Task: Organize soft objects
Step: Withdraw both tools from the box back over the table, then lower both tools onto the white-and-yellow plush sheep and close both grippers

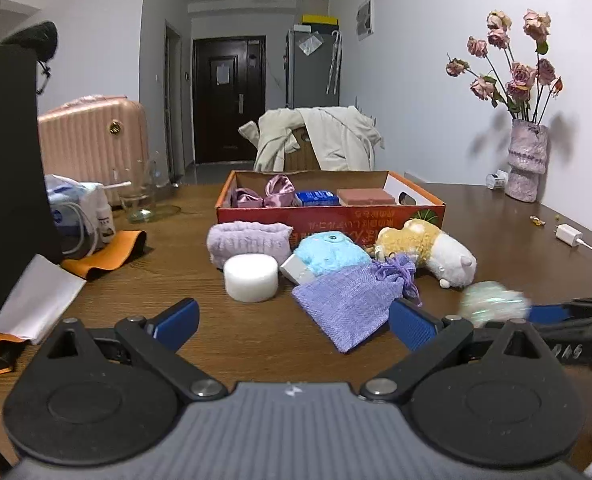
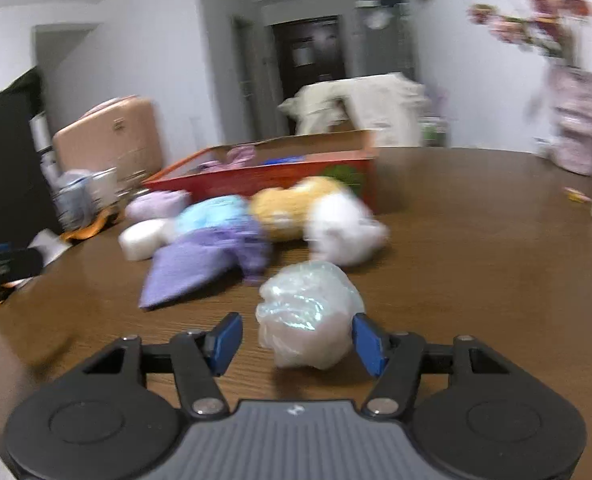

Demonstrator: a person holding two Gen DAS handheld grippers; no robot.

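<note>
A crumpled, shiny plastic-wrapped ball lies on the wooden table between the fingers of my right gripper. The right pad touches it and the left pad stands clear, so the gripper is open. The ball also shows blurred in the left wrist view. My left gripper is open and empty, just short of a purple drawstring pouch. Behind the pouch lie a white round sponge, a lilac towel roll, a blue plush and a yellow-and-white plush. A red cardboard box holds several items.
A vase of dried roses stands at the back right, with a white charger near the right edge. On the left are a black bag, an orange strap and a glass. A chair with a jacket stands behind the box.
</note>
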